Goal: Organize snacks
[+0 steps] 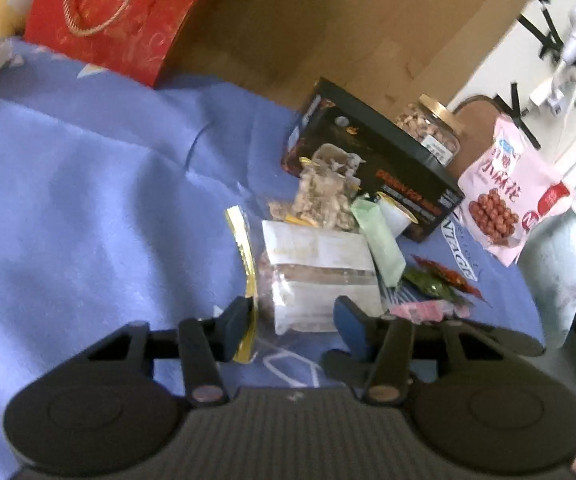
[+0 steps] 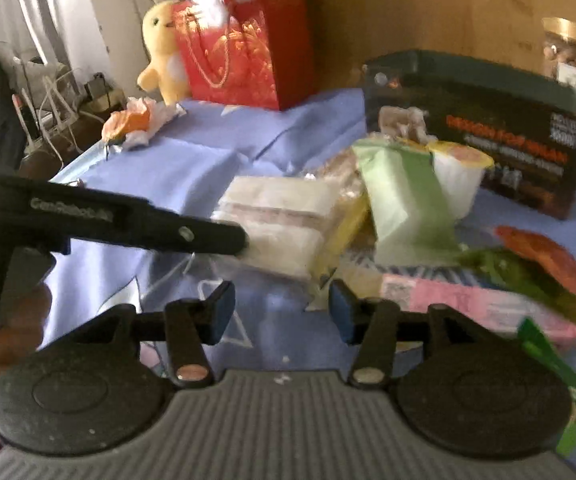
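Left gripper closes on the clear white snack packet, probably pinching it, though blur hides contact. Right gripper hangs open, empty, just short of the snack pile heaped mid-surface for sorting.

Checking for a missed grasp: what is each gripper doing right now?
Left gripper: fingers astride the clear packet; grip cannot be told.
Right gripper: open, empty.

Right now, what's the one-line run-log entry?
left gripper: jaws astride white packet, grip unclear | right gripper: open, empty | snack pile: on blue cloth
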A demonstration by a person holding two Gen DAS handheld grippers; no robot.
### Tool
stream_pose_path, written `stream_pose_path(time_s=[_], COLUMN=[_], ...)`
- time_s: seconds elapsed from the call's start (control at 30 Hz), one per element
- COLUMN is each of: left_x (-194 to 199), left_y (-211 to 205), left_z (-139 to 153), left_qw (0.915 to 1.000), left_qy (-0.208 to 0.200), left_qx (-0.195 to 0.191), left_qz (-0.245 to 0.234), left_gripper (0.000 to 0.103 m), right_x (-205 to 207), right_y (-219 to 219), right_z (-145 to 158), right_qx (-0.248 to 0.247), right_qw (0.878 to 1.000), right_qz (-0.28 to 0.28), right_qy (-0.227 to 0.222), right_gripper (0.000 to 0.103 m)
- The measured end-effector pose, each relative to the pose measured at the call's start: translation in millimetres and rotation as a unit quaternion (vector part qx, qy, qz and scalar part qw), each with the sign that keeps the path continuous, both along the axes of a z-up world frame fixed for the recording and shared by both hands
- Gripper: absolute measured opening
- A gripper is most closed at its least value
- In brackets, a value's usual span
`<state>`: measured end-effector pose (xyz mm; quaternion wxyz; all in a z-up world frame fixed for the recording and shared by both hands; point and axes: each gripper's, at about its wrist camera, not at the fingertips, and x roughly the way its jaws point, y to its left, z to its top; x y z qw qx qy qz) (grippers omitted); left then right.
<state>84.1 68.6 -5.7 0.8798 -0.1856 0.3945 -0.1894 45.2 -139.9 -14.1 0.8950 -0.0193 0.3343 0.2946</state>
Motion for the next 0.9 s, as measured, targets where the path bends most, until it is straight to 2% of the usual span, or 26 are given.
stream_pose_path(time_s=[0.03,0.07,0.1,0.23,0.4,0.6,0.67,0.77,0.83,0.87,0.9], left_x=[-6,-12,-20,-40,-38,-35,-37,-42,-47,-49,-50], left_y=[-5,-5,-7,-8,-16,-26,-28,-26,-19,-13,-8], left_z=[2,6,9,22,34,30,26,18,16,16,17], left_qw=[0.9999,0.9999,0.9997,0.999,0.9981,0.9976,0.9969,0.9962,0.9964,0.9968,0.9972], left_qy=[-0.006,-0.007,-0.014,-0.03,-0.043,-0.031,-0.026,-0.015,-0.013,-0.013,-0.014], left_qx=[0.01,0.014,0.019,0.029,0.034,0.037,0.045,0.046,0.044,0.039,0.034], left_qz=[-0.001,-0.003,-0.006,-0.019,-0.029,-0.049,-0.059,-0.072,-0.072,-0.069,-0.065], left_gripper=[0.042,0.041,0.041,0.041,0.041,0.041,0.044,0.056,0.069,0.071,0.073], right_x=[-4,-7,-11,-30,-40,-37,-43,-50,-53,-54,-54], right_y=[3,3,3,-4,-11,-24,-26,-27,-27,-28,-29], right_z=[1,3,5,13,22,19,13,6,4,4,4], right_qx=[-0.009,-0.011,-0.011,-0.002,-0.001,0.0,0.001,-0.005,-0.007,-0.007,-0.005], right_qw=[1.0,1.0,1.0,0.998,0.994,0.995,0.996,0.998,0.998,0.998,0.998], right_qz=[-0.002,0.0,-0.001,-0.004,-0.025,-0.032,-0.027,-0.013,-0.003,-0.001,0.001], right_qy=[-0.008,-0.013,-0.015,-0.055,-0.11,-0.092,-0.08,-0.063,-0.058,-0.057,-0.057], right_gripper=[0.045,0.035,0.034,0.032,0.031,0.031,0.032,0.033,0.042,0.052,0.057])
